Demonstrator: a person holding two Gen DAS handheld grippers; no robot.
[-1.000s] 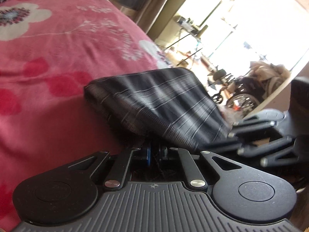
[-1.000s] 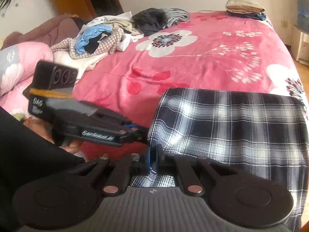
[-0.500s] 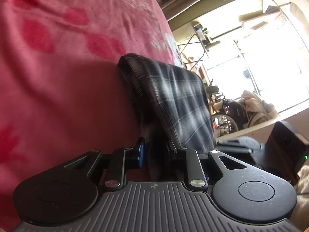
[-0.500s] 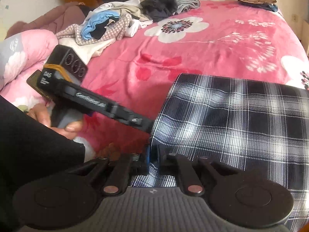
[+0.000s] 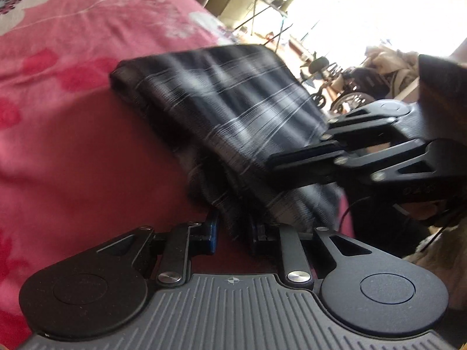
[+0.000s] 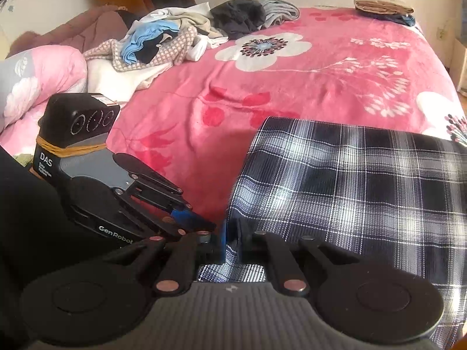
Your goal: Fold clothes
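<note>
2 grippers | right gripper (image 6: 232, 237) jaws clamp plaid cloth (image 6: 350, 180); left gripper (image 5: 233, 230) jaws narrow, cloth between

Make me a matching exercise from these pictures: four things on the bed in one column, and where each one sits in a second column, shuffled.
Things
1. plaid garment
2. loose pile of clothes
3. folded stack
4. pink pillow

Places, as the right wrist camera sees them
A. far right corner of the bed
B. left edge, below the loose clothes
C. near edge, at the right gripper
D. far left, along the head of the blanket

Pairs: 1-C, 2-D, 3-A, 4-B
</note>
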